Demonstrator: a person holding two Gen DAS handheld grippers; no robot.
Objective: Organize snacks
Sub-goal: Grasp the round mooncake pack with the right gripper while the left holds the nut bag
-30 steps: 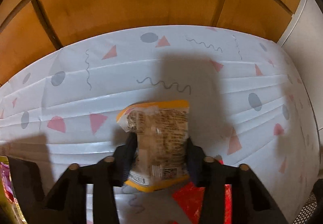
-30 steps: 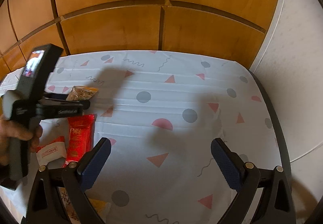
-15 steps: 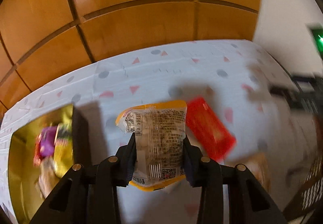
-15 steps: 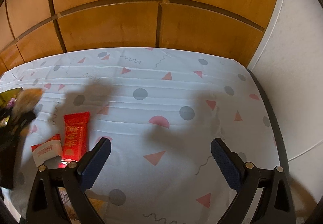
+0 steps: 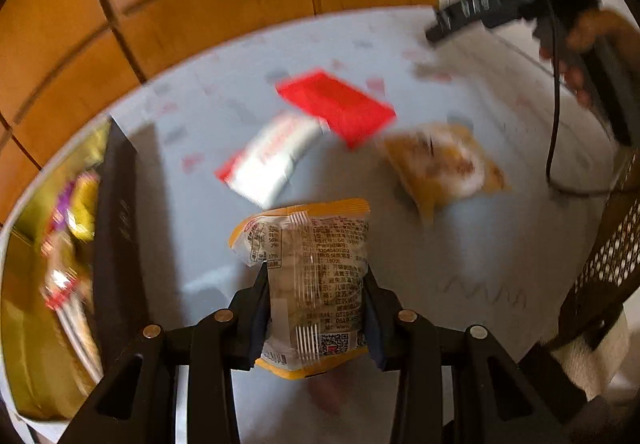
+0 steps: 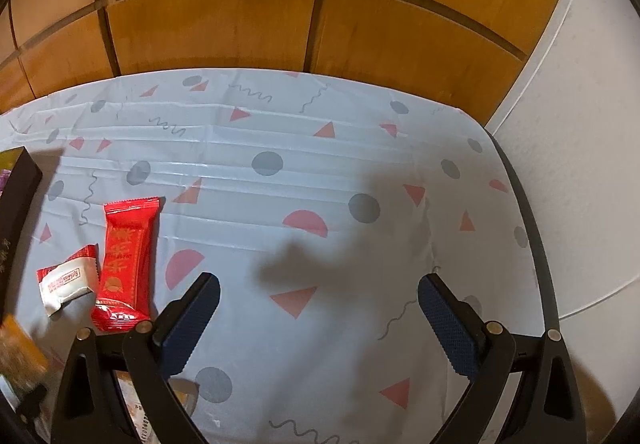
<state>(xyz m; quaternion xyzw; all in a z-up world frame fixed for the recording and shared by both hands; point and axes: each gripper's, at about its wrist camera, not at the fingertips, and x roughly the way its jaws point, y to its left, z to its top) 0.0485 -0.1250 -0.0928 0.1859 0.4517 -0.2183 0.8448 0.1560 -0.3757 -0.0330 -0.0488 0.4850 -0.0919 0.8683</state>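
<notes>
Left gripper [image 5: 316, 308], jaws pinching a clear snack packet [image 5: 308, 284], has swung away from the bare cloth to a spot just beside the box [image 5: 116, 228], where other snacks already lie; judged, the packet is about to go in. Right gripper [image 6: 318, 318] hovers with jaws spread and empty. A red packet [image 6: 126, 260] and a white packet [image 6: 68, 280] remain on the surface [image 6: 320, 171].

Left tongs [image 5: 316, 308] clamping orange snack packet [image 5: 310, 276], red packet [image 5: 336, 105] beyond, box [image 5: 116, 228] left
</notes>
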